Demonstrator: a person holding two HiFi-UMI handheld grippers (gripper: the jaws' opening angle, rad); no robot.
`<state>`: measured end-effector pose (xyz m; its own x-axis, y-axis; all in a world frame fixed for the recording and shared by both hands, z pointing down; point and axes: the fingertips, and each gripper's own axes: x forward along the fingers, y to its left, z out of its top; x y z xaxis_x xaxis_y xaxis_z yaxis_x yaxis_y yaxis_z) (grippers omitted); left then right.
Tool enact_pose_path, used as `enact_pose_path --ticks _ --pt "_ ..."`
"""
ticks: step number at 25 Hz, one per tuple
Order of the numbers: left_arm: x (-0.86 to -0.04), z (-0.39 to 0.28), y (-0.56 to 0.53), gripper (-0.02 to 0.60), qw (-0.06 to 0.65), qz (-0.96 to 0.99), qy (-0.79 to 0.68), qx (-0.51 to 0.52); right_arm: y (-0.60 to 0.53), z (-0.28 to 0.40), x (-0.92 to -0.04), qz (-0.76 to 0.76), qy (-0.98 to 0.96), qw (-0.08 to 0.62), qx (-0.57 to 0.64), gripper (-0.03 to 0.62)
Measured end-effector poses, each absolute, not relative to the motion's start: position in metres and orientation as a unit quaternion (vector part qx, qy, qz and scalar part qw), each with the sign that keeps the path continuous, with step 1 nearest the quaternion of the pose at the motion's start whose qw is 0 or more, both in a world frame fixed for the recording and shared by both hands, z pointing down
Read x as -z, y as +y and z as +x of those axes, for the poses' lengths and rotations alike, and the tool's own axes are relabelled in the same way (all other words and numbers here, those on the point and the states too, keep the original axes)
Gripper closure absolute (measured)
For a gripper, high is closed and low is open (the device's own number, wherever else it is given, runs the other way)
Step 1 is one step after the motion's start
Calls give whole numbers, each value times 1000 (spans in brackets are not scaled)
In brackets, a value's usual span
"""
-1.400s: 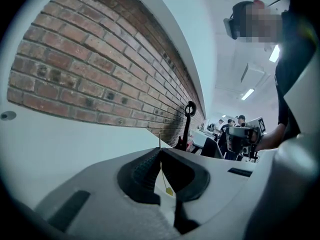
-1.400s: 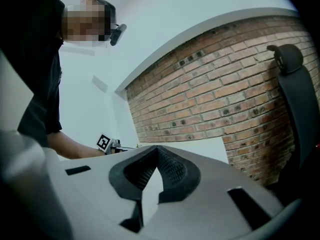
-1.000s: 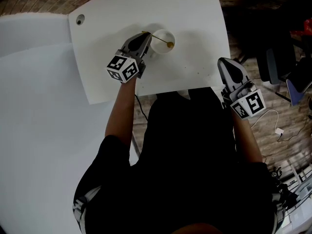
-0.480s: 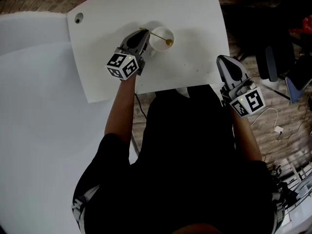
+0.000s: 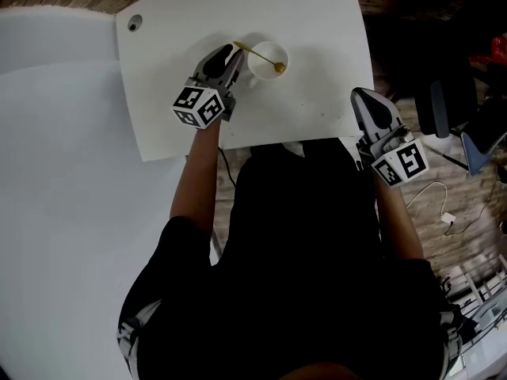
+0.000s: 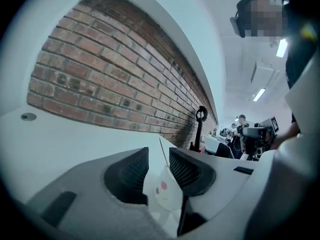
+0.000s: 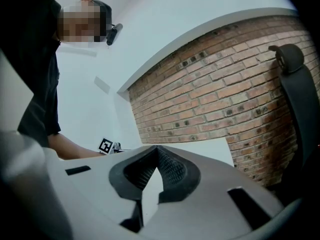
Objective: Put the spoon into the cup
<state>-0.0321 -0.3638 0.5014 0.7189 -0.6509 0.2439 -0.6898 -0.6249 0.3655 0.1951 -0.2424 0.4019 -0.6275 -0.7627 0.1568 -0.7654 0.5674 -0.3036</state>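
Note:
A white cup [image 5: 268, 59] stands on the white table [image 5: 317, 22]. A gold spoon [image 5: 277, 66] rests with its bowl in the cup, and its thin handle leans over the rim toward the upper left. My left gripper [image 5: 228, 52] sits just left of the cup, tips beside the handle's end. In the left gripper view the jaws stand apart, with the cup [image 6: 162, 189] and the spoon handle [image 6: 163, 154] seen in the gap of the left gripper [image 6: 159, 156]. My right gripper [image 5: 363, 97] hovers at the table's right front edge, shut and holding nothing [image 7: 157, 151].
A round grommet hole [image 5: 134, 23] marks the table's far left corner. A brick wall [image 6: 100, 84] runs behind the table. A black chair [image 7: 295, 84] and floor clutter with cables [image 5: 475, 133] lie to the right of the table.
The spoon stays in the cup. My left gripper has drawn slightly away from the cup. The right gripper has barely moved; the head view has shifted a little.

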Motion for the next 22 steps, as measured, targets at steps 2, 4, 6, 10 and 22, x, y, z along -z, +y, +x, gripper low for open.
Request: enact_pose_path --ticks 2,4,6,10,22 --pt "-493 -45 -360 465 212 899 -381 -34 -248 188 -398 424 -891 1 -164 587" --pt "-477 -59 -354 465 196 902 -384 -19 -252 180 -392 417 -896 0 -150 588" --pt "-457 -70 -344 468 178 910 -376 -1 -255 169 -382 405 -905 5 -128 588" --pt "-419 -86 -317 553 146 924 -353 16 -256 140 -355 373 -925 16 -72 588" --pt "-330 -121 -236 565 116 959 -249 69 -201 36 -269 224 -974 17 -3 588"
